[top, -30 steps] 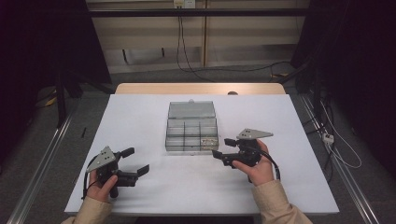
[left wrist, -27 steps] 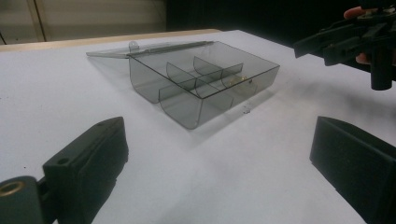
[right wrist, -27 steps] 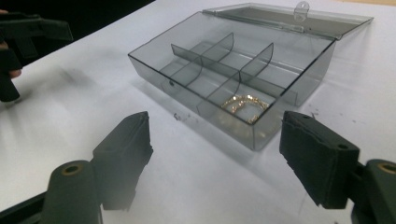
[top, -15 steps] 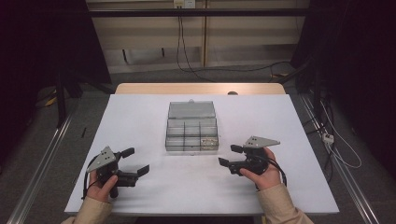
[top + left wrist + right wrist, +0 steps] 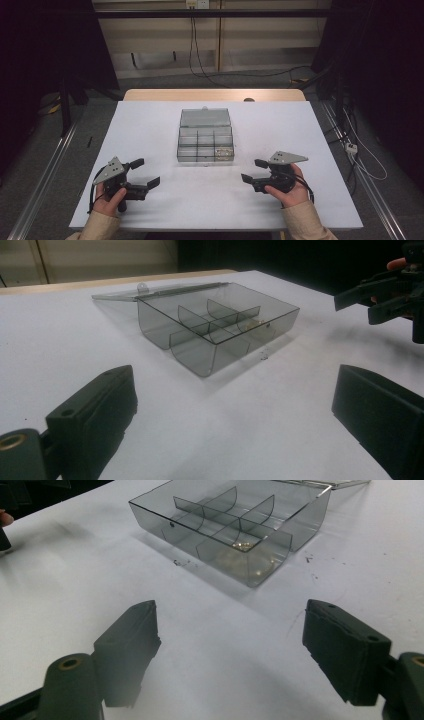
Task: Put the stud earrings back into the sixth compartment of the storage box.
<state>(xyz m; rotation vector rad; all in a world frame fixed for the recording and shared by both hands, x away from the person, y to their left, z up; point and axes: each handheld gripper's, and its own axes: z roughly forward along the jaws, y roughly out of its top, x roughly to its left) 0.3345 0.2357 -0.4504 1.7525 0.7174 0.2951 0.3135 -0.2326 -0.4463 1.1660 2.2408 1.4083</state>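
Smoky clear-plastic compartment box (image 5: 205, 142), lid flat open, on matte white table (image 5: 150, 130); both black claws, left claw (image 5: 145, 173) and right claw (image 5: 254, 170), apart, empty.

1 clear compartment box (image 5: 205, 142), 2 claws: left claw (image 5: 142, 173), right claw (image 5: 254, 170), 1 table (image 5: 150, 120)

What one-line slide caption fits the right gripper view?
Right gripper, jaws open, faces an open clear compartment box on a white table, small metallic bits in one near compartment.
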